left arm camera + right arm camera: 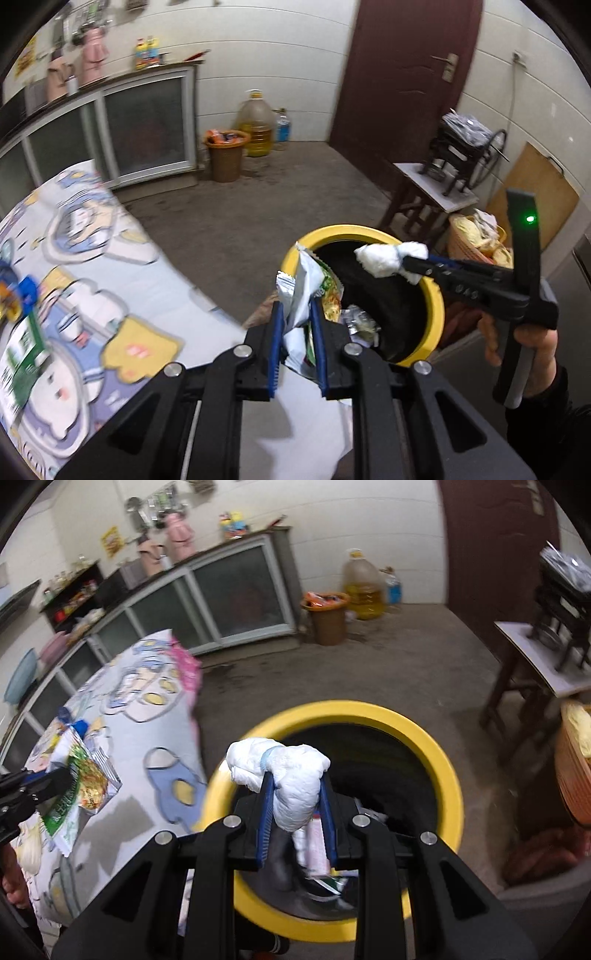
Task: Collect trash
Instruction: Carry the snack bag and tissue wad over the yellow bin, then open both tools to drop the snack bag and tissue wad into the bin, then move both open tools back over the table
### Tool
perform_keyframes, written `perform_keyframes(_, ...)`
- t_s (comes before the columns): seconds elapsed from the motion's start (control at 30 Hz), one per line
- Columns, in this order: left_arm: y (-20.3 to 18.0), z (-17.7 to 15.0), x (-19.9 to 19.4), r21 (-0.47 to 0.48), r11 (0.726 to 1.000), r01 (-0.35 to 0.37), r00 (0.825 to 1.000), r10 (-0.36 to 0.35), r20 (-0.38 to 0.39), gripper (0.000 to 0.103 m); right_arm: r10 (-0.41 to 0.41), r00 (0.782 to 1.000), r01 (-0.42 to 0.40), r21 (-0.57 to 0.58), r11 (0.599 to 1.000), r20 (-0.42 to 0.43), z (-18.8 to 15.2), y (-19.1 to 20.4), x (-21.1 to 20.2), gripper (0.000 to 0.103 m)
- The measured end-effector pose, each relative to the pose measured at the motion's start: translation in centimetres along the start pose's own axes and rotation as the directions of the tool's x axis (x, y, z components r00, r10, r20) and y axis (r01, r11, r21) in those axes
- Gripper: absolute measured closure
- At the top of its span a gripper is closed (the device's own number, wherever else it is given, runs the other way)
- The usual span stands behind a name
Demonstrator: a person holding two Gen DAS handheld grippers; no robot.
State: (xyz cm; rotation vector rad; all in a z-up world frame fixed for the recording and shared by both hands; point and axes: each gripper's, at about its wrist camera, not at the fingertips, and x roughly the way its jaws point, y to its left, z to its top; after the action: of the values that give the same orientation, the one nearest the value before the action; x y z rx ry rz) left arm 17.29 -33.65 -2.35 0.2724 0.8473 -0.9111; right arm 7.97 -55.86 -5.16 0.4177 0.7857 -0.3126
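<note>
A wrapper is clamped in the left claw at the bin's near rim, and a tissue wad is pinched in the right claw above the opening. The drop-off step is judged in hand; next, both claws need opening over the bin.

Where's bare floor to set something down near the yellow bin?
Bare concrete floor lies between the yellow bin, the glass-front cabinet and the dark red door. Crowded: right of the bin, by the wooden stool and orange basket; and around the brown wastebasket and oil jug.

No legible text or labels anywhere.
</note>
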Motion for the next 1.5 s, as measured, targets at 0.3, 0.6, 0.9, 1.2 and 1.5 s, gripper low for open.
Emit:
perform_keyframes(0.3, -4.4, 1.5, 6.1, 0.063, 0.996, 0.058, 0.997, -0.054, -0.061, 0.089, -0.063, 0.996, 0.068, 0.079, 0.995, -0.066, -1.2, -4.0, 2.3, 0.08)
perform_keyframes(0.6, -5.9, 1.3, 10.3, 0.064, 0.994, 0.087, 0.99, -0.08, -0.112, 0.089, -0.09, 0.99, 0.102, 0.108, 0.989, -0.113, -1.4, -5.8, 3.3, 0.079)
perform_keyframes(0.9, -6.0, 1.1, 11.6, 0.034, 0.996, 0.081, 0.989, -0.076, -0.127, 0.089, -0.108, 0.983, 0.127, 0.124, 0.984, -0.146, -1.5, -6.5, 4.3, 0.079)
perform_keyframes(1.2, -5.0, 1.2, 10.8, -0.014, 0.998, 0.067, 0.993, -0.068, -0.097, 0.042, -0.152, 0.978, 0.173, 0.146, 0.974, -0.141, -1.0, -7.1, 3.9, 0.054)
perform_keyframes(1.5, -1.7, 0.0, 5.4, -0.049, 0.998, 0.036, 0.999, -0.037, -0.026, 0.037, -0.139, 0.987, 0.148, 0.115, 0.982, -0.084, -0.7, -5.4, 2.1, 0.054)
